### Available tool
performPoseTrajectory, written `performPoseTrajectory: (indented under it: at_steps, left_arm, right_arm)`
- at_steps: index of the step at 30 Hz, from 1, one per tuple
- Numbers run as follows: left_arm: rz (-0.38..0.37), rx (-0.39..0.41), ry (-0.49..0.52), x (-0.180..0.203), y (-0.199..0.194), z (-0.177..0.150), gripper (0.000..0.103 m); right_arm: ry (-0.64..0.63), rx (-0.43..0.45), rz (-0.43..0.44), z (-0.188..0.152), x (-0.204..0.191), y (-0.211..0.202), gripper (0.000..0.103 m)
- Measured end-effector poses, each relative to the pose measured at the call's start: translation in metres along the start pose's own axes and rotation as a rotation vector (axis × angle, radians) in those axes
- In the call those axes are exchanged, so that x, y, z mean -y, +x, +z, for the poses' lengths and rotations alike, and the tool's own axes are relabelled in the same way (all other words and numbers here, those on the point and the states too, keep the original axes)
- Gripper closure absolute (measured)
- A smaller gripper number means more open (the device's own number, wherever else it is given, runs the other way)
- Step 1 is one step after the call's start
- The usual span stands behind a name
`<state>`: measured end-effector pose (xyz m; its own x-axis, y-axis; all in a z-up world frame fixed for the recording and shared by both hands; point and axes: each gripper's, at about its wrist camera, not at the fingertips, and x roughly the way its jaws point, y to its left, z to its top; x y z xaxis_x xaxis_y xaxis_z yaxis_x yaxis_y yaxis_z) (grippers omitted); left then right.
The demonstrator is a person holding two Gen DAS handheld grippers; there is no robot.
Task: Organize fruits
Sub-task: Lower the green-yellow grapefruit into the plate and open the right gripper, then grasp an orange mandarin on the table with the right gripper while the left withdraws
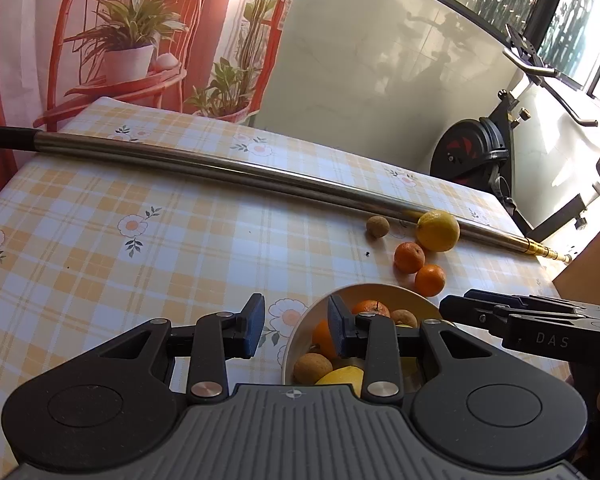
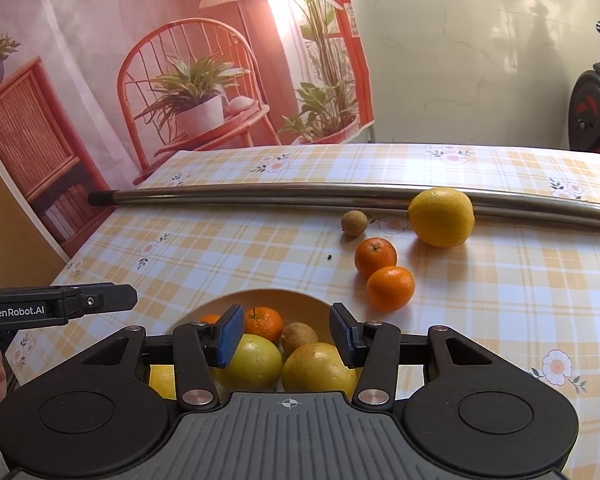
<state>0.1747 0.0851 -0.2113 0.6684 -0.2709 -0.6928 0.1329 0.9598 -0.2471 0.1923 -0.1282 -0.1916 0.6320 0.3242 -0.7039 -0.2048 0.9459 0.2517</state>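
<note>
A cream bowl [image 1: 384, 289] [image 2: 300, 298] sits near the table's front edge and holds several fruits: mandarins, lemons and small brown fruits. On the cloth beyond it lie a lemon [image 2: 441, 217] [image 1: 437, 231], two mandarins [image 2: 375, 257] [image 2: 390, 288] [image 1: 409, 257] [image 1: 430, 280] and a small brown fruit [image 2: 354, 223] [image 1: 377, 226]. My left gripper [image 1: 296, 328] is open and empty, over the bowl's left rim. My right gripper [image 2: 286, 340] is open and empty, above the fruits in the bowl.
A long steel pole [image 1: 220, 164] [image 2: 300, 196] with a black cap lies across the table behind the fruits. The table has a yellow plaid cloth [image 1: 100, 240]. An exercise bike [image 1: 480, 152] stands past the far right corner. A printed backdrop hangs behind.
</note>
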Motion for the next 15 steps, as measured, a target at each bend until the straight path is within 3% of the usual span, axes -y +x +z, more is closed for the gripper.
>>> performPoseTrajectory:
  at_steps: [15]
  left_arm:
    - [0.003, -0.015, 0.001, 0.004, 0.004, 0.002, 0.067]
  right_arm:
    - [0.038, 0.033, -0.086, -0.006, 0.029, -0.003, 0.058]
